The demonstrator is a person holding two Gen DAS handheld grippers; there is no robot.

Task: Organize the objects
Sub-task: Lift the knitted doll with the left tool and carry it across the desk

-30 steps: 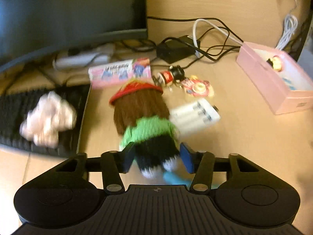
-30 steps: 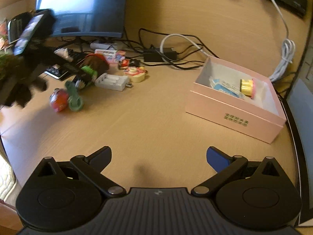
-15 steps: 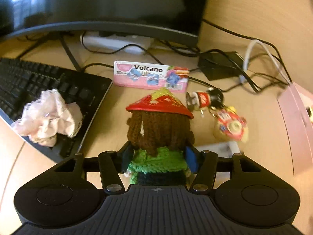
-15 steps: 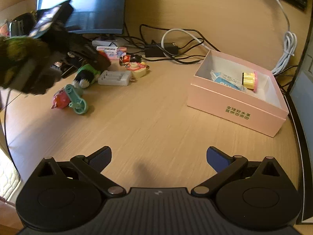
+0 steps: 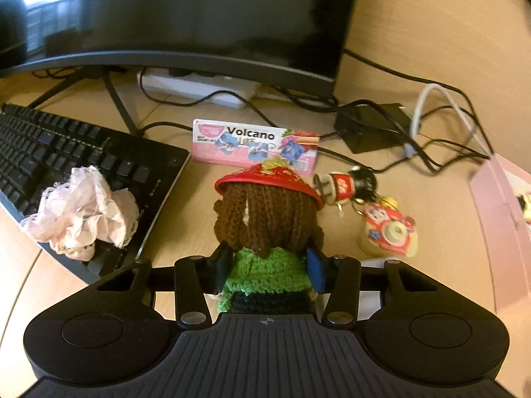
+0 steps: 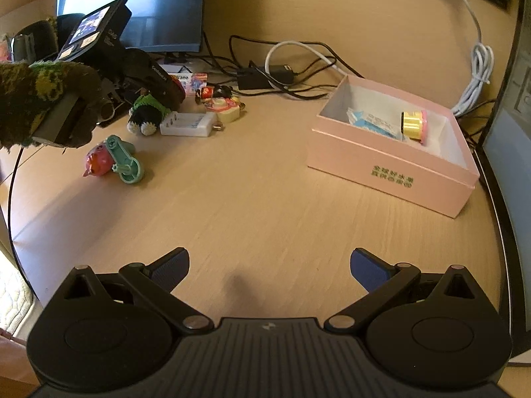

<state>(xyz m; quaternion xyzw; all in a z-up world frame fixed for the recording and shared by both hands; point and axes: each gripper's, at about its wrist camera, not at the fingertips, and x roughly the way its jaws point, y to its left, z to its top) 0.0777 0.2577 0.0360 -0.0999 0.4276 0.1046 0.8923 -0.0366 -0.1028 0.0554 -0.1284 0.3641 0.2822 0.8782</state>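
A crocheted doll (image 5: 265,219) with brown hair, a red hat and a green jumper lies on the desk. My left gripper (image 5: 268,267) is closing on it, its blue pads pressing both sides of the green body. In the right wrist view the doll (image 6: 147,112) lies under that gripper, which a hand in a green knitted glove (image 6: 33,99) holds. My right gripper (image 6: 269,267) hangs open above bare desk, nothing between its fingers. The pink box (image 6: 391,172) stands at the right with a gold-and-pink roll (image 6: 413,124) and a blue packet (image 6: 371,122) inside.
Around the doll lie a white battery charger (image 6: 187,124), a teal-and-pink toy (image 6: 113,159), a Volcano pack (image 5: 255,144), a small keychain figure (image 5: 348,184) and a round cream toy (image 5: 391,235). A lace cloth (image 5: 83,212) rests on the keyboard (image 5: 39,146). Monitor (image 5: 166,16) and cables (image 5: 371,126) stand behind.
My left gripper slid forward along the doll from its legs to its green body, rolled, widened, then closed in on it. The right gripper stayed where it was, open.
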